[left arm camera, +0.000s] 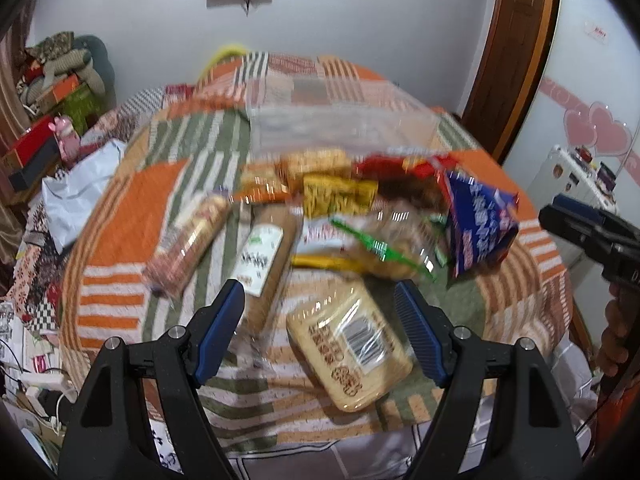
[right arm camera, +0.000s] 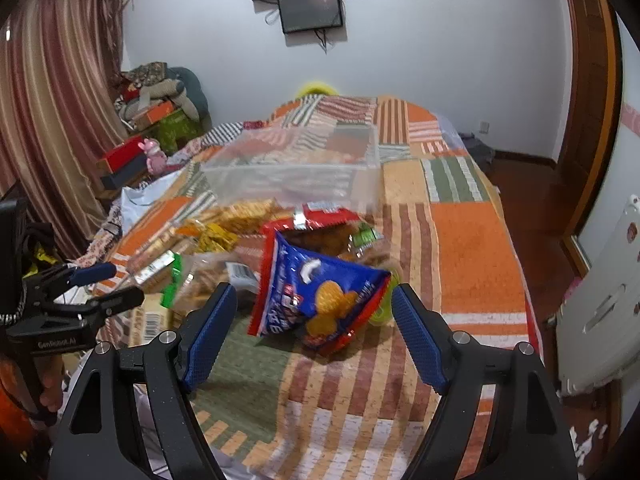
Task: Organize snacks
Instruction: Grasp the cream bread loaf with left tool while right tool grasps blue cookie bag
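While both of your grippers hang over the patchwork quilt (right arm camera: 476, 240), neither one grips anything. Your left gripper (left arm camera: 320, 312) fills the bottom of the left wrist view, its blue pads (left arm camera: 416, 328) spread apart with nothing pressed between them; a pale cracker pack (left arm camera: 352, 348) with a barcode lies on the quilt in the gap, clear of both pads. Just left of it, near the middle of the frame, a long brown biscuit sleeve (left arm camera: 264, 264) with a white label lies at a slant, and further left a second wrapped roll (left arm camera: 188, 240) lies beside it. Above these sits the main heap: a clear bag with green trim (left arm camera: 384, 248), a yellow packet (left arm camera: 340, 196), orange crackers (left arm camera: 316, 164) and a red bag (left arm camera: 400, 168), all blurred. A blue chip bag (left arm camera: 480, 224) stands at the right of the heap, and your right gripper (left arm camera: 588, 236) shows at the right edge. In the right wrist view that right gripper (right arm camera: 312, 316) is likewise spread, with the blue chip bag (right arm camera: 320, 300) seen between its pads (right arm camera: 208, 332) but touching neither, as far as the blur allows. A clear plastic bin (right arm camera: 296, 168) sits on the quilt just above the heap at frame centre. Your left gripper (right arm camera: 104, 284) appears at the left edge of this view, jaws parted, over the cracker pack (right arm camera: 148, 316).
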The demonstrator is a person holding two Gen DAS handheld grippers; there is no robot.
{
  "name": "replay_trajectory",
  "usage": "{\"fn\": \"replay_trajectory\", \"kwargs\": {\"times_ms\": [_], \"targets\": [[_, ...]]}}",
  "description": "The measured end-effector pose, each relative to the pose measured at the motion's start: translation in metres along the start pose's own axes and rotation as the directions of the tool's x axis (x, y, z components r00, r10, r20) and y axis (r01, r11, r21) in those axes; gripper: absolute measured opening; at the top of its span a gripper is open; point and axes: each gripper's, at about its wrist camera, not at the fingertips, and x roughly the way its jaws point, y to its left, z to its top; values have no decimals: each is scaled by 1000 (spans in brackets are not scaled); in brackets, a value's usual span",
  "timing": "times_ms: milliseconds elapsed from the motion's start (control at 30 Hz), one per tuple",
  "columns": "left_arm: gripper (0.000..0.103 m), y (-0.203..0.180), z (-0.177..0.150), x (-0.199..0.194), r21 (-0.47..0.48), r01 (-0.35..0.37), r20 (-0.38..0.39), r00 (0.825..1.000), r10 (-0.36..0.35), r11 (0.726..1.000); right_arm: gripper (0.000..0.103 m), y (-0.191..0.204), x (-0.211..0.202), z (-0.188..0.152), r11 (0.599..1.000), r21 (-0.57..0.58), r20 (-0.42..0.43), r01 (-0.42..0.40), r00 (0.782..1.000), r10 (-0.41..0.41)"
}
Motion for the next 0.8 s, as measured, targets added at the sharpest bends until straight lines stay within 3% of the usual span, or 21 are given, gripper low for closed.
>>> {"fn": "replay_trajectory", "kwargs": {"times_ms": [133, 467, 667, 800], "targets": [[78, 0, -8, 15, -11, 26, -64, 998, -26, 1000, 80, -2, 9, -1, 1000, 11, -32, 0, 999, 0], [77, -8, -16, 34, -3, 75, -114, 991, -75, 997, 84, -4, 34, 0, 999, 32, -102, -7, 995, 10], [63, -6, -18, 38, -17, 102, -111, 988, -103, 995, 95, -3, 47, 1, 999, 37, -128, -7, 992, 11], [60, -2, -15, 37, -24, 102, -91, 990, -104, 994, 97, -2, 58, 2, 999, 46, -152, 0, 988, 7]]}}
